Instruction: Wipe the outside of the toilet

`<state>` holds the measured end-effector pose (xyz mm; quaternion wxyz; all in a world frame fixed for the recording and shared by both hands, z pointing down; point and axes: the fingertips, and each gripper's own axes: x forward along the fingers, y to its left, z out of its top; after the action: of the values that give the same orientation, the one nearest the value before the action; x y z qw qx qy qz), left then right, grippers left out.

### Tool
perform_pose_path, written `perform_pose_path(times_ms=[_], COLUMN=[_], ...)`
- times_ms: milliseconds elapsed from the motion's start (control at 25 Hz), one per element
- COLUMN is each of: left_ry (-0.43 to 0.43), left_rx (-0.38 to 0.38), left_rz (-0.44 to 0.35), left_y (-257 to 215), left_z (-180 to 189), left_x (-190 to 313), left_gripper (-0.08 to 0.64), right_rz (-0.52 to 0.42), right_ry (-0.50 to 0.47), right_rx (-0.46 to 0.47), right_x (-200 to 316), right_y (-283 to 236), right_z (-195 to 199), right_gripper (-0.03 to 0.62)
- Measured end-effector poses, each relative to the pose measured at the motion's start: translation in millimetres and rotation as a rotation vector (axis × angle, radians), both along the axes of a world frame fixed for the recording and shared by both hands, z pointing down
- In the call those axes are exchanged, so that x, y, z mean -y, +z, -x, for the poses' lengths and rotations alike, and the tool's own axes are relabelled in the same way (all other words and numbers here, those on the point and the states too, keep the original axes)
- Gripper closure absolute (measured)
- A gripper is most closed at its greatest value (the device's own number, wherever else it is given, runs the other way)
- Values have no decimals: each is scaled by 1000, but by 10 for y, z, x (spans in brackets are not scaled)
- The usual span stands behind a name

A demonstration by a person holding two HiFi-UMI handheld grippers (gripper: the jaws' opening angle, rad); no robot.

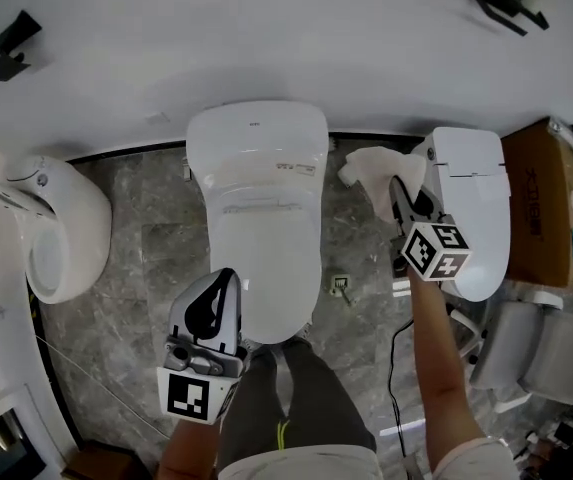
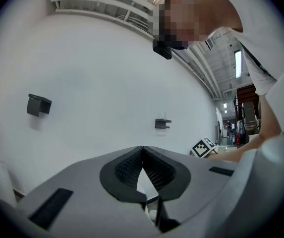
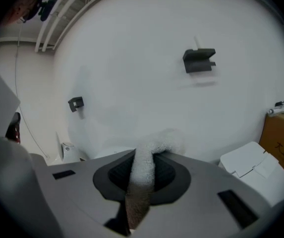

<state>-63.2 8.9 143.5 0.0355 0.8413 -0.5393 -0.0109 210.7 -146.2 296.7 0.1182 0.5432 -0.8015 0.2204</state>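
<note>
The right hand-held gripper point(image 1: 398, 190) clamps one white cloth point(image 1: 374, 166), with a toilet point(image 1: 261, 178) to its left and a second toilet point(image 1: 478, 193) to its right. The left hand-held gripper point(image 1: 224, 280) is closed and empty.

The left tool point(image 1: 224, 280) and the person's legs point(image 1: 301, 388) cover part of the front of the toilet point(image 1: 261, 208), and the print on its tank label point(image 1: 296, 167) is too small to read. The cloth point(image 1: 378, 166) and the right tool point(image 1: 398, 188) hide part of the second toilet point(image 1: 476, 188). The cardboard box point(image 1: 546, 203) runs off the right edge. In the right gripper view the cloth's lower end is lost in shadow between the jaws
</note>
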Motion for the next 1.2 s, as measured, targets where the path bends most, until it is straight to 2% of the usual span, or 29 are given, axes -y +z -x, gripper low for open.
perform_pose_path(times_ms=[240,480,600,760,920,1040,1200], left_ry=[-9,6,-6,-22,-42,-56,-65], left_rx=[-14,-7,-22,-6,-23,-1,3], left_rz=[-41,-72,-81,-137,-162,-204,-232], left_y=[-548,-922,-1134,-1466,-1760,-1945,-2090], left_z=[259,450,603,789,1017,1166,1293], left_x=[-257,-688,-924,-1216,-1468,-1624,-1790], left_gripper=[543,543,543,543,543,543,543], right_rz=[-104,-156,-163,-197,-289,-372,-441], right_ry=[-3,-13,-66,-135,-177,-225,-212], right_rx=[19,67,82,88,72,33,19], right_x=[-464,-1137,-1519,-1989,-2364,-2603,-2856], right_y=[-1056,-1737,-2014,-2474,-3058,-3407,-3718], right_z=[258,648,948,1238,1447,1588,1618], right_gripper=[522,522,522,522,522,522,522])
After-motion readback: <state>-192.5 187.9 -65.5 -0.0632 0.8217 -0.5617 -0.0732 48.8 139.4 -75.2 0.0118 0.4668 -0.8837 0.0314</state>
